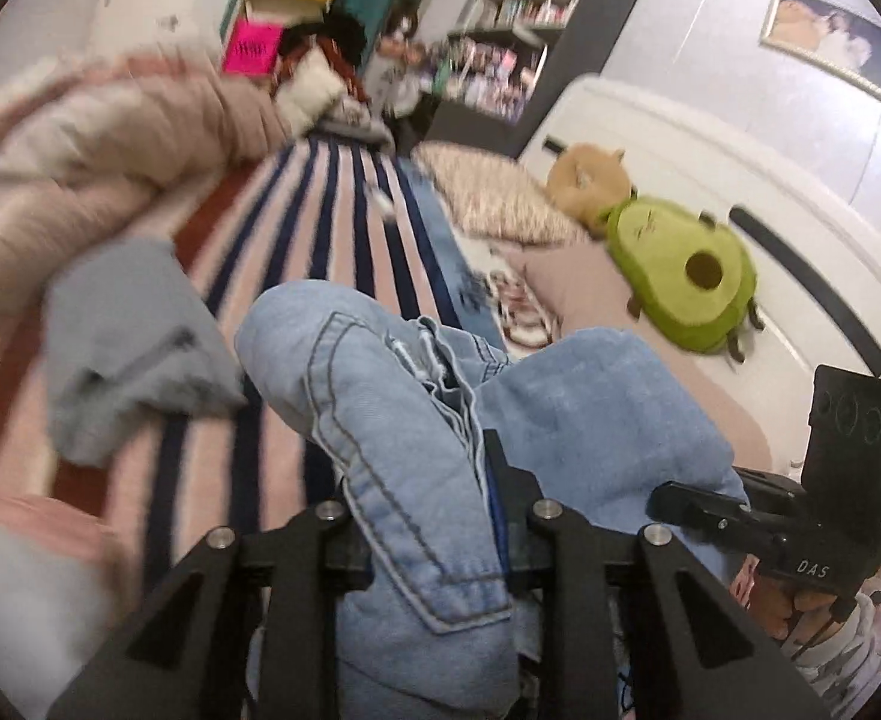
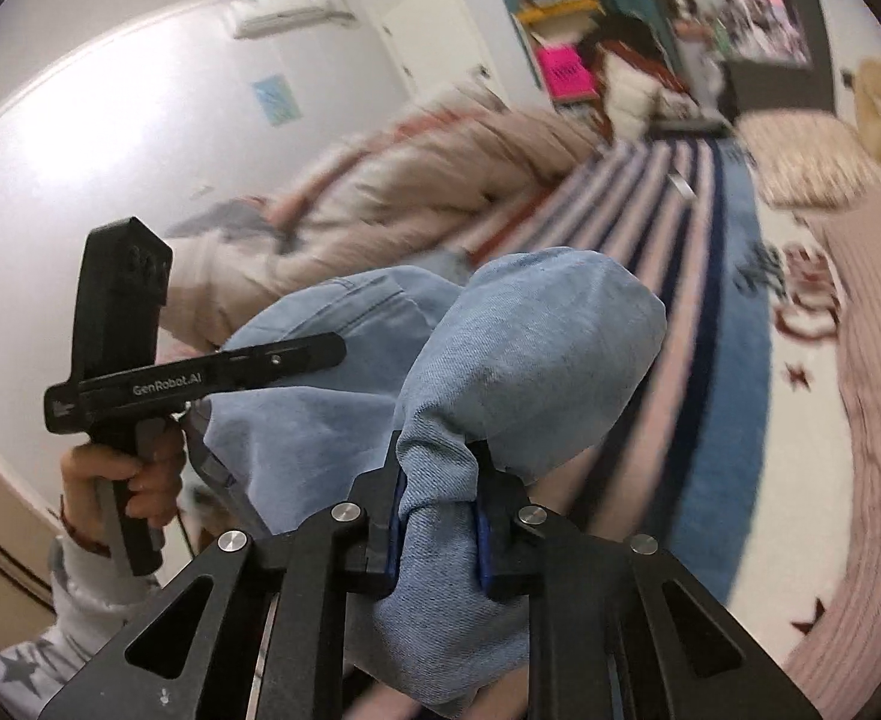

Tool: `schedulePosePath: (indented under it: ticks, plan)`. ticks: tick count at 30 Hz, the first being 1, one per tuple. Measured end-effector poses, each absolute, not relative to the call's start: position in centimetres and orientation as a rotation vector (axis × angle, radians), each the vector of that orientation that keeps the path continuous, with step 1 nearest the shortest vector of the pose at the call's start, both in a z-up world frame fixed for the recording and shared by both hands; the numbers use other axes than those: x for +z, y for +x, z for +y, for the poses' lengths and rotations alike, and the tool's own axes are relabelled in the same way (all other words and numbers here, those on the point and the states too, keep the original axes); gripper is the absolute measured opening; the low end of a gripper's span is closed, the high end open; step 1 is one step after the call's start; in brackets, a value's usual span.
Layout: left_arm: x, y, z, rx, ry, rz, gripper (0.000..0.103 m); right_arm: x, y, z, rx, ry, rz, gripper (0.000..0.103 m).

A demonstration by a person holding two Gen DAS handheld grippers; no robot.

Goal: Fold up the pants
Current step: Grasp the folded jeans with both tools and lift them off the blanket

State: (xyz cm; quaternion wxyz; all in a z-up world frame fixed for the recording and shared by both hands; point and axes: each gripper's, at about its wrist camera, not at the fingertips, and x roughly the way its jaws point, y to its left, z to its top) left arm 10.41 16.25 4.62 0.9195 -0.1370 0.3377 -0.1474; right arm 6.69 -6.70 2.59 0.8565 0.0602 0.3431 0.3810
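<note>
Light blue denim pants hang bunched between both grippers, lifted above the striped bed. My left gripper is shut on a seamed edge of the pants, which drapes down over its jaws. My right gripper is shut on a gathered fold of the pants. In the left wrist view the right gripper's body is at the lower right. In the right wrist view the left gripper's body is at the left, held by a hand.
A striped bedspread lies below. A grey garment lies on it at the left, a pink quilt behind. An avocado plush and pillow lie by the white headboard. Bookshelves stand far back.
</note>
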Motion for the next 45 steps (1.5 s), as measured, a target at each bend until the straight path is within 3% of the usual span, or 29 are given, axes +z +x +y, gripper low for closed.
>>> schedulePosePath:
  ticks: [5, 12, 19, 24, 30, 36, 45]
  plan:
    - [10.0, 5.4, 22.2, -0.201, -0.247, 0.597, 0.022, 7.1, 3.8, -0.9, 0.906, 0.113, 0.636, 0.012]
    - [11.8, 1.6, 32.9, -0.05, -0.229, 0.584, 0.022, 8.4, 2.4, 10.2, 1.055, 0.12, 0.624, 0.012]
    - [8.4, -0.1, 43.2, 0.073, -0.272, 0.626, 0.022, 5.6, 2.7, 20.7, 1.15, 0.15, 0.699, 0.011]
    - [2.0, -0.5, 49.3, 0.108, -0.359, 0.735, 0.023, 0.8, 2.8, 24.6, 1.166, 0.143, 0.808, 0.009]
    - [-3.1, -1.9, 51.1, 0.104, -0.388, 0.778, 0.031, -3.6, 2.1, 25.5, 1.175, 0.105, 0.899, 0.009]
    - [-3.5, -1.8, 50.4, 0.117, -0.359, 0.784, 0.037, -3.3, 1.1, 25.5, 1.146, 0.037, 0.889, 0.009]
    - [-2.7, 0.5, 49.3, 0.061, -0.341, 0.733, 0.036, -4.5, 0.0, 23.3, 1.094, 0.044, 0.941, 0.009]
